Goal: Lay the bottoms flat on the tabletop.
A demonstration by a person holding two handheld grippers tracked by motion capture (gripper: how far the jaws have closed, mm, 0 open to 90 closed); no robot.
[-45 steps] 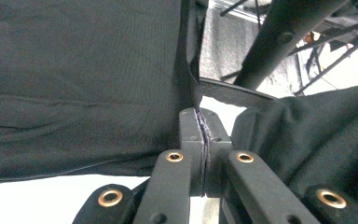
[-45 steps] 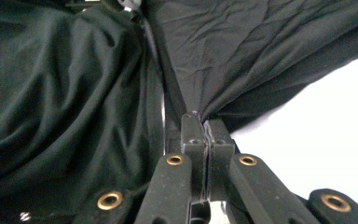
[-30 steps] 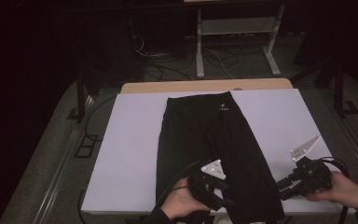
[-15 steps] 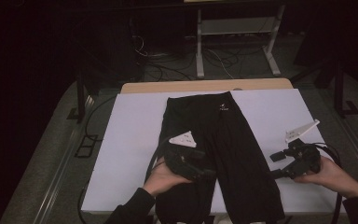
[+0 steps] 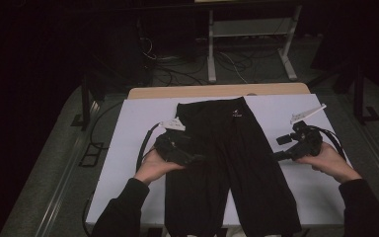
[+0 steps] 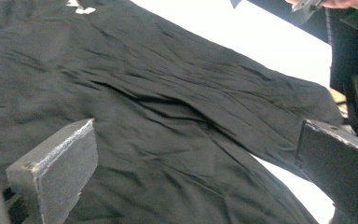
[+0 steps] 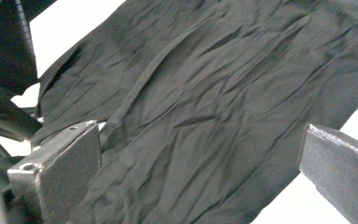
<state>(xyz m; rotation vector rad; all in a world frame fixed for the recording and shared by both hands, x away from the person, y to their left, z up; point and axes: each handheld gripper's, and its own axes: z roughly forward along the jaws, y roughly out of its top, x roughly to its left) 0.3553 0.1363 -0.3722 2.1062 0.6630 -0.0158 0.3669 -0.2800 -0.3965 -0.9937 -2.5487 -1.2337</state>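
Observation:
A pair of black trousers [image 5: 227, 158] lies flat on the white table [image 5: 128, 143], waistband at the far end with a small white logo [image 5: 236, 113], legs toward the near edge. My left gripper [image 5: 195, 152] hovers over the left leg's outer edge, pointing right. Its jaws have just been opening and stand wide, with creased cloth [image 6: 168, 93] below and nothing pinched in the left gripper [image 6: 198, 179]. My right gripper [image 5: 280, 148] sits just off the right leg's edge, pointing left. Its jaws have also just been opening over the fabric [image 7: 214, 93], and the right gripper [image 7: 200, 179] is empty.
A wooden strip [image 5: 217, 91] borders the table's far edge. Beyond it on the floor stand a white metal frame [image 5: 249, 44] and loose cables [image 5: 172, 69]. Dark stands [image 5: 360, 98] flank the table. Bare white surface [image 5: 286, 108] lies on both sides of the trousers.
Both hands moved away from the near edge toward the trousers' upper legs, the left one also shifting left. Both pairs of jaws widened and hold no cloth now.

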